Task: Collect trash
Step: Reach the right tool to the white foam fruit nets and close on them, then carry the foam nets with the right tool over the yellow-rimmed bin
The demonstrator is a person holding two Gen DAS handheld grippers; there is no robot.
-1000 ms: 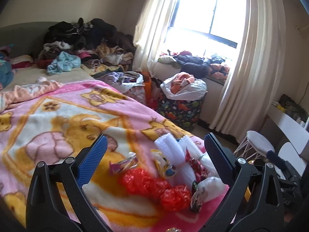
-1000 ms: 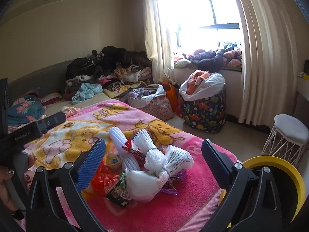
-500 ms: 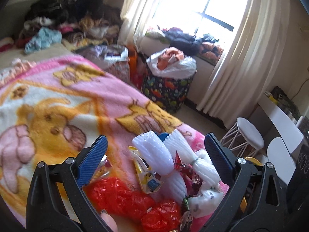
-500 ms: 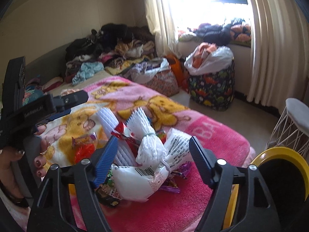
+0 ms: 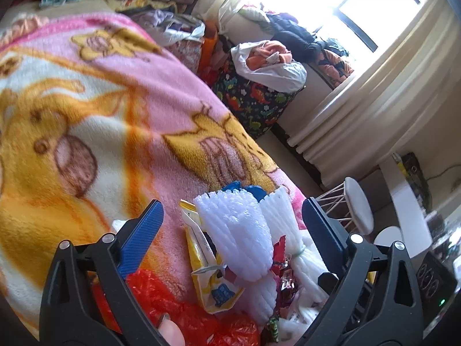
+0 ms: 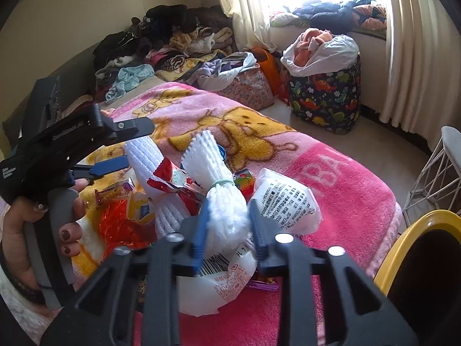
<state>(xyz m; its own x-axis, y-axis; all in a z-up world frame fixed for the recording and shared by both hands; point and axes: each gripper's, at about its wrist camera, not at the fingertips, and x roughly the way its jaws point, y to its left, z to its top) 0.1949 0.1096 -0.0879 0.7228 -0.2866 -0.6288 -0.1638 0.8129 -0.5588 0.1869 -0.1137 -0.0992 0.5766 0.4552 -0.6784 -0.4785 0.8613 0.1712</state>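
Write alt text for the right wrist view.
The right gripper, its jaws just closed, pinches a white foam net bundle atop a trash pile on a pink blanket. The left gripper hovers open at left; a yellow-rimmed bin waits at right.

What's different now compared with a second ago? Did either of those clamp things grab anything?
Yes. The right gripper came down onto the trash pile and its jaws have just been closing on the tied white foam net, squeezing it. The left gripper also moved in closer over the pile, jaws wide open, holding nothing. The trash, pink blanket and yellow bin stayed put.
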